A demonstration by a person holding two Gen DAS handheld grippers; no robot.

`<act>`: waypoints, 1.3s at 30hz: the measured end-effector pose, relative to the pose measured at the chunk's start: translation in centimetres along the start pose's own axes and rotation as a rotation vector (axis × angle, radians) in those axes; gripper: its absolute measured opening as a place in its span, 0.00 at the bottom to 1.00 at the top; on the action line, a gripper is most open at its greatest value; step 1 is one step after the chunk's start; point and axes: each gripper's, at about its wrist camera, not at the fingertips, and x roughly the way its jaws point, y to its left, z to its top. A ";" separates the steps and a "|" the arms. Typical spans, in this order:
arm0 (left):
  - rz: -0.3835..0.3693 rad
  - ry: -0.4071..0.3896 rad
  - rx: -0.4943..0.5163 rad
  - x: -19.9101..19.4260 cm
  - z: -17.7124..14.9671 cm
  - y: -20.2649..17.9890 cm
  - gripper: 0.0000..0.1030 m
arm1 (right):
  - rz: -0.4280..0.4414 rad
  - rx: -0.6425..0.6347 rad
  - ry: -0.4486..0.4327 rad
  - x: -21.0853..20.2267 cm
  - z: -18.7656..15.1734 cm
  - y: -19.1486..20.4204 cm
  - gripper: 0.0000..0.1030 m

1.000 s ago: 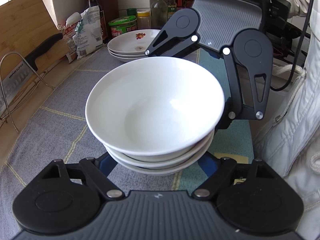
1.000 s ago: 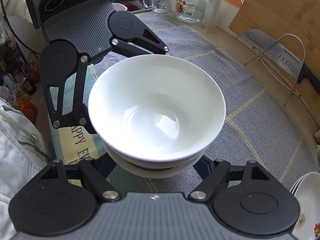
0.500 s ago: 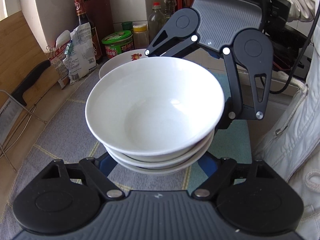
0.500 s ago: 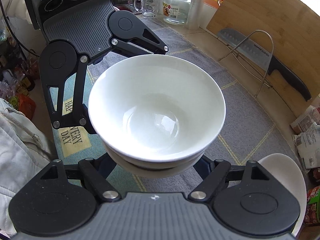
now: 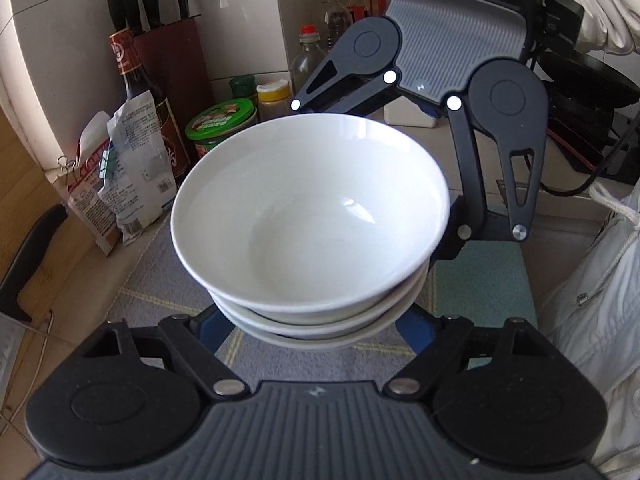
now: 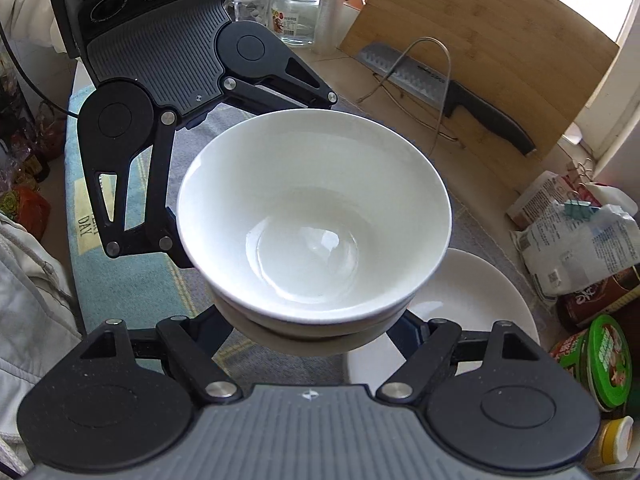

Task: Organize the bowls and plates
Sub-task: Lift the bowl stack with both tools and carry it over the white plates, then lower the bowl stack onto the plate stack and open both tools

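A stack of three white bowls [image 5: 312,220] hangs above the counter, carried between both grippers from opposite sides. My left gripper [image 5: 314,332] is shut on the stack's lower part, its blue fingertips [image 5: 212,330] pressed against the bottom bowl. In the right wrist view the same stack [image 6: 316,220] fills the middle, and my right gripper [image 6: 314,336] is shut on it the same way. White plates [image 6: 480,300] lie on the mat just below and to the right of the bowls; the left wrist view hides them behind the stack.
A knife block [image 5: 168,52], sauce bottle [image 5: 136,92], clipped bags [image 5: 132,176] and green-lidded jar [image 5: 222,124] crowd the wall corner. A cutting board [image 6: 500,40], cleaver [image 6: 420,76] and wire rack stand along the counter's back. A person's white jacket [image 5: 600,300] is close by.
Both grippers have carried the bowl stack across the counter toward the corner with the bottles, rising slightly. The plates have come in beside the stack in the right wrist view. The grip is unchanged.
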 end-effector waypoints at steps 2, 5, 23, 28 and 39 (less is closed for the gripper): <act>-0.001 -0.005 0.012 0.8 0.8 0.3 0.83 | -0.013 0.002 -0.001 -0.4 -0.6 -0.9 0.83; -0.003 -0.010 0.027 2.1 1.9 0.8 0.83 | -0.025 0.014 -0.001 -0.9 -1.3 -2.5 0.83; 0.004 0.012 0.032 8.1 4.5 3.8 0.83 | -0.022 0.053 0.019 0.8 -4.9 -9.2 0.83; -0.006 0.024 0.018 8.6 4.5 4.1 0.83 | -0.003 0.061 0.024 1.3 -5.3 -9.8 0.83; -0.028 0.035 -0.003 9.2 4.6 4.7 0.83 | 0.022 0.076 0.041 2.0 -5.5 -10.5 0.83</act>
